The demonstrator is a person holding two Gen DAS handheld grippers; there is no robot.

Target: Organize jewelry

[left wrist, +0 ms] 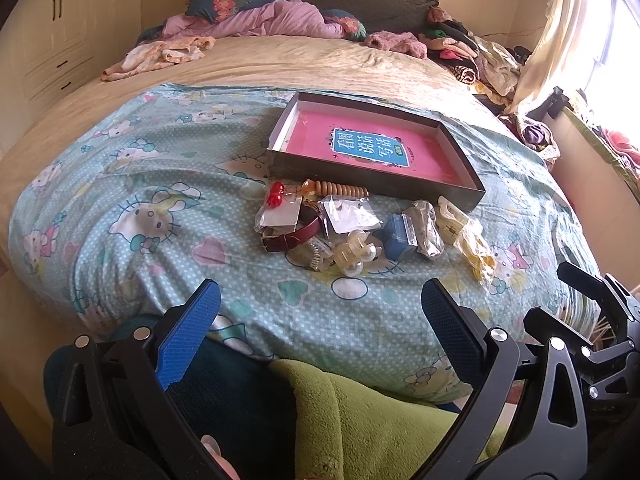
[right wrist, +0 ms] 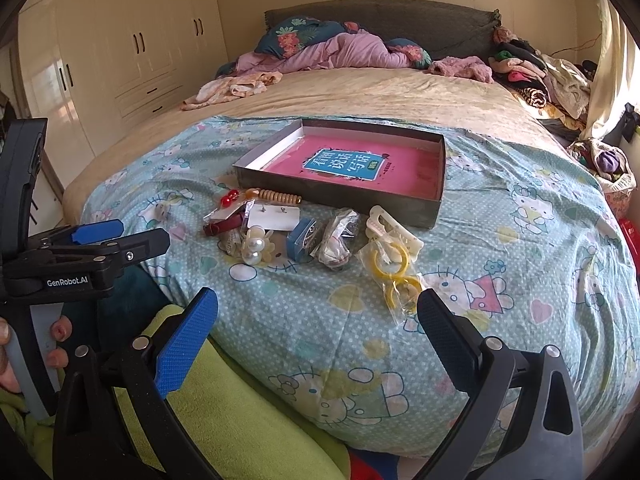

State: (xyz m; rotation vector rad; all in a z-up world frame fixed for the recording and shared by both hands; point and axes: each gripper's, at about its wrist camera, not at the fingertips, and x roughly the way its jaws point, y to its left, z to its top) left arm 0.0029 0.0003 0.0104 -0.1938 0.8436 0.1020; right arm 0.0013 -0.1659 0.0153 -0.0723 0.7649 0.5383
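1. Nearest the lens, the left gripper (left wrist: pixel 320 320) is sitting wide apart at the bottom of its frame, blue fingers (left wrist: pixel 188 336) spread and holding nothing, hovering over a green fleece (left wrist: pixel 380 420) and the near edge of the bed.
2. The right gripper (right wrist: pixel 318 320) is gaping just as wide in its own view, nothing between the pads, with the same green fleece (right wrist: pixel 240 412) lying under its left finger.
3. At the left edge of the right view, a hand (right wrist: pixel 24 356) is gripping the left tool's handle.
4. Just beyond both claws, the cartoon-cat sheet (left wrist: pixel 140 216) is spreading across the middle of the frame.
5. On it, mid-frame, the jewelry pile (left wrist: pixel 360 232) is lying loose: pearl clips (left wrist: pixel 356 256), a dark red strap (left wrist: pixel 296 232), a blue packet (left wrist: pixel 396 236), a wooden bead string (left wrist: pixel 344 190) and red cherry earrings (left wrist: pixel 276 196).
6. In the right view, a bag of yellow rings (right wrist: pixel 396 276) is lying closest to the right claw, with a cream hair clip (right wrist: pixel 392 228) just behind it.
7. Behind the pile, touching distance from it, the dark tray (left wrist: pixel 280 160) is sitting open with a pink book (left wrist: pixel 360 148) flat inside.
8. At the top of the frame, rumpled clothes (left wrist: pixel 260 20) are heaped by the headboard.
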